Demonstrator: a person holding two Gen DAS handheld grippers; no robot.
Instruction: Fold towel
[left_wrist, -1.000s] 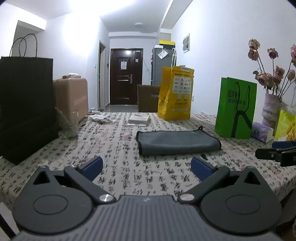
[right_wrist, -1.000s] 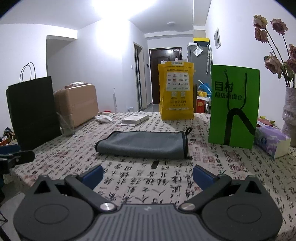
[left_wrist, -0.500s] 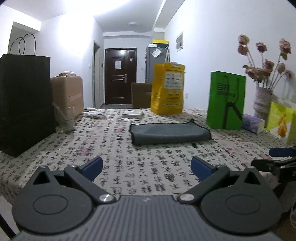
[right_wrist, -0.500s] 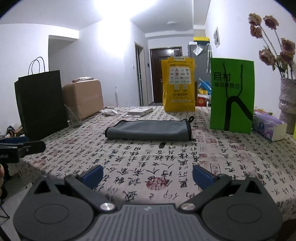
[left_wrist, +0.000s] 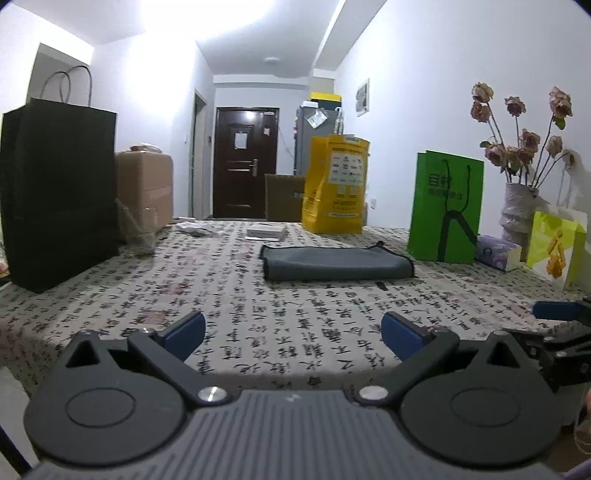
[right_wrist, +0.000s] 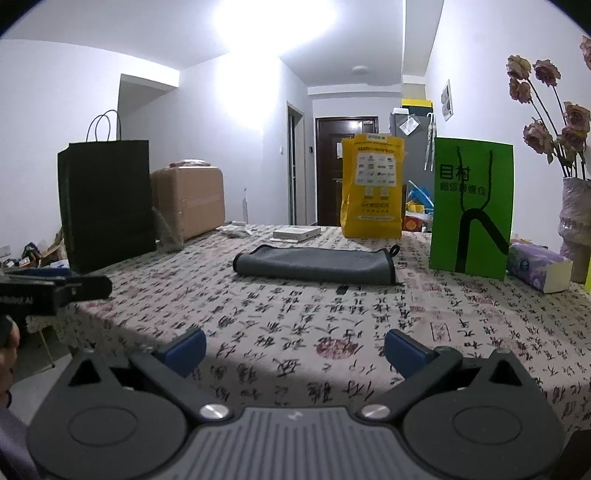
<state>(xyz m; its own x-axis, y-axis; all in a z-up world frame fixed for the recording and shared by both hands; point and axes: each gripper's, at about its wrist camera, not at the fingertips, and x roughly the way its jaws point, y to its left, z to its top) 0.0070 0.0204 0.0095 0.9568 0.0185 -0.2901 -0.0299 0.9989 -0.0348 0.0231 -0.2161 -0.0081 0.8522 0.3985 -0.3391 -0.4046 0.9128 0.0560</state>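
White walls and a dark door at the end of a hallway frame a long surface covered in a cloth printed with black calligraphy. On it, toward the middle, lies the grey towel, already doubled into a flat oblong with a black trim and a small hanging loop at its far right corner. A black paper bag stands at the left edge, a yellow bag behind the towel, a green bag to its right, with a tissue pack and a vase of dried roses beyond.

Both grippers hang at the near edge, well apart from the towel. The left gripper has its jaws spread wide with nothing between them; the right gripper is likewise released and empty.

Judging by the neat oblong, the fold looks done or nearly so. If another fold is wanted, each gripper should travel forward low over the cloth, take one near corner of the towel, pinching all layers together without catching the tablecloth, and lift both corners evenly so the edges meet square. The small dark scrap lying just in front of the towel should be avoided.
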